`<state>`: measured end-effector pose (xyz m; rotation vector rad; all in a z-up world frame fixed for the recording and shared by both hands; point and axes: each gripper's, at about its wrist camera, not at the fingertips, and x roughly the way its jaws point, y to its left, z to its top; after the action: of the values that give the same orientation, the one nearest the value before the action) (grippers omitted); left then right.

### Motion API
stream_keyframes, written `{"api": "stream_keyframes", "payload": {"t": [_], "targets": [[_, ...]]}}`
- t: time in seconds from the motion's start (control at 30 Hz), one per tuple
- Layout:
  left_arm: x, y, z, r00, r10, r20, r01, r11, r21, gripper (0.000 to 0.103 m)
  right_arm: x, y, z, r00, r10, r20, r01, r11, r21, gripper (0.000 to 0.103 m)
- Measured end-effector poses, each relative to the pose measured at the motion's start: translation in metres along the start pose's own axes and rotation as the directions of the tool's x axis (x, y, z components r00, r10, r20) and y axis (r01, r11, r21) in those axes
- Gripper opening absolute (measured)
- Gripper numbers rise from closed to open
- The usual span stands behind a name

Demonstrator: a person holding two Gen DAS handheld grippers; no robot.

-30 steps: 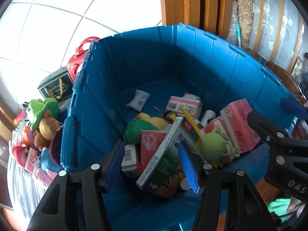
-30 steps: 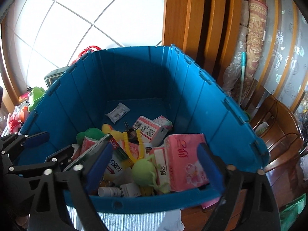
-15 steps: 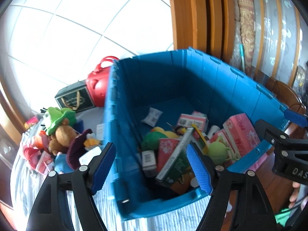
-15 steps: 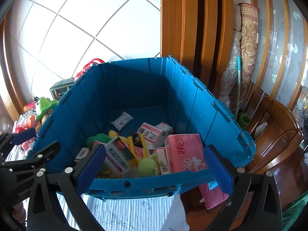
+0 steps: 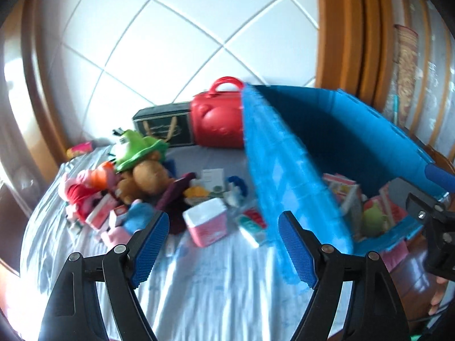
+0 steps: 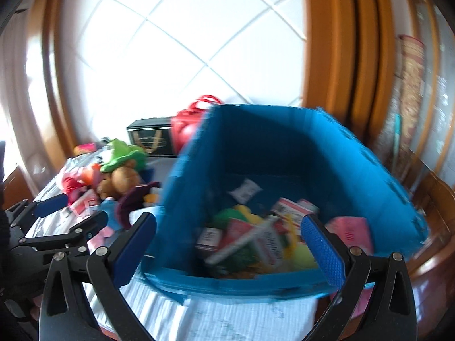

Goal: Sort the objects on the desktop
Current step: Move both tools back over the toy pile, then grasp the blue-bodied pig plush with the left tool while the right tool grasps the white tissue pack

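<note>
Blue plastic bin (image 5: 284, 176) fills the right of the frame, stiff and heavy-looking, already loaded. Pink-and-white box (image 5: 206, 224) on the striped sheet (image 5: 199, 289) looks light and rigid, so grab its flat sides. It sits just above the left gripper (image 5: 224, 244), jaws just opened, nothing between; right gripper (image 6: 227, 244) gapes wide, empty too.

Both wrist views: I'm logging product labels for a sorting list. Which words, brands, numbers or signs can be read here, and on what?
Nothing can be read in either view; motion blur smears all print.
dark box: gold emblem and lettering, too blurred.
cartons in the blue bin: print and barcodes, too blurred.
white card: print too small.
pink box: no legible label.
</note>
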<state>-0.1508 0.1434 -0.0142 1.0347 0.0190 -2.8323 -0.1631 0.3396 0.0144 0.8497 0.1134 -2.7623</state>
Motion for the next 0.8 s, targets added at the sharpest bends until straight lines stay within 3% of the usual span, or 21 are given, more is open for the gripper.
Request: {"api": "stream_keyframes", "payload": {"t": [0.23,0.4,0.53,0.67,0.8], "targets": [[0.015,0.124,-0.034,0.994,0.098,-0.05,-0.1,0.994,-0.051,0.08,0.019,0.113,0.005,0.997,0.078,0.011,-0.078,0.997,-0.02,0.103],[0.039,0.214,-0.067,0.978,0.171,-0.122,-0.179,0.982,-0.058,0.08,0.064,0.199,-0.008,0.986,0.142,-0.082,-0.144,0.989,-0.02,0.103],[0.068,0.266,-0.093,0.959,0.193,-0.208,-0.216,0.972,-0.093,0.08,0.111,0.247,-0.033,0.965,0.164,-0.207,-0.174,0.984,-0.031,0.103],[0.103,0.287,-0.113,0.945,0.18,-0.272,-0.218,0.969,-0.117,0.08,0.156,0.27,-0.056,0.943,0.145,-0.3,-0.169,0.984,-0.056,0.103],[0.139,0.282,-0.121,0.932,0.15,-0.329,-0.201,0.971,-0.126,0.08,0.195,0.261,-0.072,0.92,0.137,-0.367,-0.159,0.987,-0.031,0.103]]}}
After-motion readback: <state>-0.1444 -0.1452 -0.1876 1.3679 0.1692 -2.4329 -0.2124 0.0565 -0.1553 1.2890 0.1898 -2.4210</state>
